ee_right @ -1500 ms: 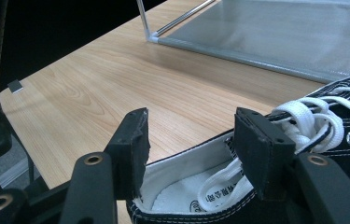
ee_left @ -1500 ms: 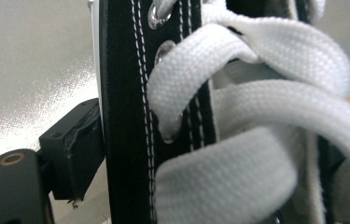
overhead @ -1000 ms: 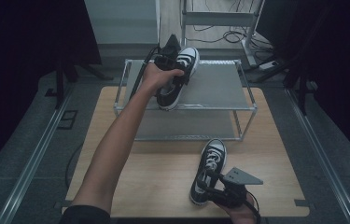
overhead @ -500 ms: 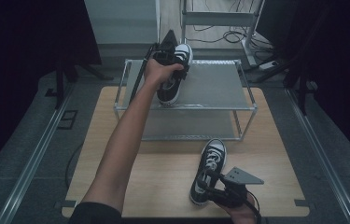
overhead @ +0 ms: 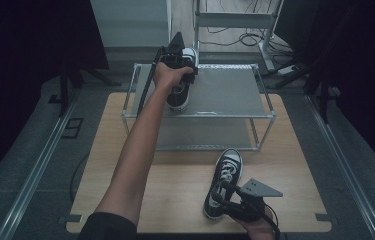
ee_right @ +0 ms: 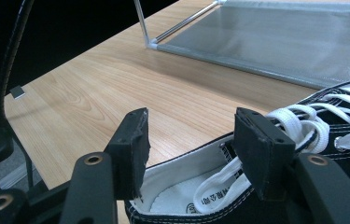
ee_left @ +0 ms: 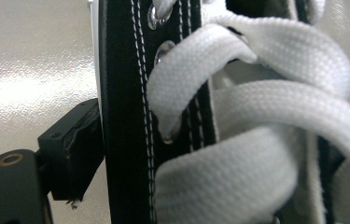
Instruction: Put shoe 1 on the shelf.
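Dark surroundings frame a light wooden table (overhead: 175, 190) bearing a two-tier metal-framed shoe rack (overhead: 235, 95). On the rack's top shelf, the left gripper (overhead: 175, 57) clamps one black canvas sneaker with white laces (overhead: 181, 92), seemingly nearly placed. In front of the rack, a second matching sneaker (overhead: 222, 182) lies on the table, the right gripper (ee_right: 189, 154) spread wide astride its heel collar, ungrasped; shelving it likely remains.
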Demonstrator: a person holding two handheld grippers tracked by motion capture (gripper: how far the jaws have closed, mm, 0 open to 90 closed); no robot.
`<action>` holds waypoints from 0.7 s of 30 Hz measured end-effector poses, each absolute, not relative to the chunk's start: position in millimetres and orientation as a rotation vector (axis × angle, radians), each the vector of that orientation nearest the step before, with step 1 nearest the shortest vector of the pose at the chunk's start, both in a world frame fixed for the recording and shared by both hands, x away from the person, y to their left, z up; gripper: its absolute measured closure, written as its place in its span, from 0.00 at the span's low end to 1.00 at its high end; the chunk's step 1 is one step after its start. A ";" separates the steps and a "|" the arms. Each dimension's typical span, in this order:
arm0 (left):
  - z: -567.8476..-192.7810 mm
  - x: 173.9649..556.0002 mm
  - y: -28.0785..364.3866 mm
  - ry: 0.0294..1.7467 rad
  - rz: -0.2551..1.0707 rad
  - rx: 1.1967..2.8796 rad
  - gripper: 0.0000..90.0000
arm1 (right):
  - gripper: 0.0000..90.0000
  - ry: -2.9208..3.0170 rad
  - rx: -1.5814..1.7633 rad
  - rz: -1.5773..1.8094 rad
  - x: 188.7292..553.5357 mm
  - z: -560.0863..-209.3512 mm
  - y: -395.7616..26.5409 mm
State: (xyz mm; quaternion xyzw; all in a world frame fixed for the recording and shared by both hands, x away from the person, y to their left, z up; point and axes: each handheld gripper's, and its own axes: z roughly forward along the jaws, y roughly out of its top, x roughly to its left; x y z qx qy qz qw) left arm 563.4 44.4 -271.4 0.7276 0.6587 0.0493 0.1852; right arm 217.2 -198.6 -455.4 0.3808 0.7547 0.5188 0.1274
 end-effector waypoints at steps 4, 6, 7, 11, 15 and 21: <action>-272.5 565.1 45.7 1.876 0.142 2.042 0.17 | 0.51 2.203 1.107 1.509 217.4 -455.6 -198.7; -273.3 566.4 46.8 1.892 0.138 2.039 0.17 | 0.51 2.204 1.109 1.508 217.6 -455.9 -198.5; -273.6 566.7 47.1 1.903 0.142 2.035 0.17 | 0.51 2.205 1.109 1.508 217.7 -456.0 -198.5; -274.5 568.1 48.0 1.930 0.151 2.027 0.17 | 0.51 2.207 1.109 1.507 217.9 -456.5 -198.2; -276.6 569.9 48.3 1.951 0.152 2.027 0.17 | 0.51 2.207 1.111 1.508 217.9 -456.9 -197.8; -280.5 572.9 49.0 1.979 0.156 2.021 0.17 | 0.51 2.206 1.107 1.506 218.4 -457.0 -198.5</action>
